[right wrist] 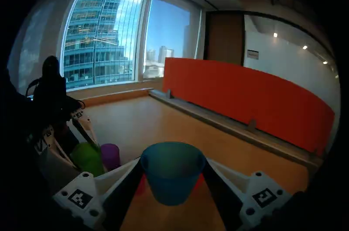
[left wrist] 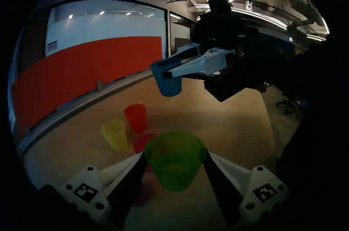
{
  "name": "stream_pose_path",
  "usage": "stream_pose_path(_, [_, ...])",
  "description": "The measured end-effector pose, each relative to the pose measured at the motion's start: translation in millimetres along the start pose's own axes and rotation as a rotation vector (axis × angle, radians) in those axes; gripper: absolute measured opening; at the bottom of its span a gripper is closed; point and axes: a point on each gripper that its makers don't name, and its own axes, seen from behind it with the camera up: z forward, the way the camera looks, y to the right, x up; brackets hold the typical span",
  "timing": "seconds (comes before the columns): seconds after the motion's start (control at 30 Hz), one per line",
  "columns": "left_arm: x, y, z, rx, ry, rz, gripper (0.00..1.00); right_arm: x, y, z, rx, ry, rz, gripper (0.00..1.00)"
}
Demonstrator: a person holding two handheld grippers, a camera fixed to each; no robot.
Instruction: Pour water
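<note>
My left gripper (left wrist: 174,165) is shut on a green cup (left wrist: 175,163), held upright above the wooden table (left wrist: 227,122). My right gripper (right wrist: 173,174) is shut on a blue cup (right wrist: 172,174), also upright. In the left gripper view the right gripper (left wrist: 168,72) hovers higher up with the blue cup (left wrist: 168,85) hanging between its fingers, above and beyond the green cup. In the right gripper view the left gripper (right wrist: 85,141) appears at the lower left, holding the green cup (right wrist: 87,157). No water is visible in either cup.
A yellow cup (left wrist: 114,134), a red cup (left wrist: 136,117) and another red cup (left wrist: 143,141) stand on the table. A purple cup (right wrist: 110,156) stands by the green one. An orange partition (right wrist: 261,96) borders the table. A person (left wrist: 220,22) stands behind the right gripper.
</note>
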Motion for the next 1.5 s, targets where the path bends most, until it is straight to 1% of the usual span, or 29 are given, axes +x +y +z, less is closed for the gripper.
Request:
stream_pose_path(0.4, [-27,15.1,14.5,-0.039,-0.063,0.012,0.87,-19,2,7.5,0.010,-0.031,0.007,0.92])
stream_pose_path(0.8, [-51,18.0,23.1,-0.049,-0.111,0.025,0.87,-24,5,12.9,0.009,-0.043,0.008,0.92])
stream_pose_path(1.2, [-69,18.2,29.3,-0.048,-0.132,0.004,0.87,-30,6,15.3,0.011,-0.055,0.007,0.92])
stream_pose_path(1.5, [-73,18.2,28.7,-0.048,-0.131,-0.012,0.87,-30,6,18.0,0.011,-0.057,0.006,0.92])
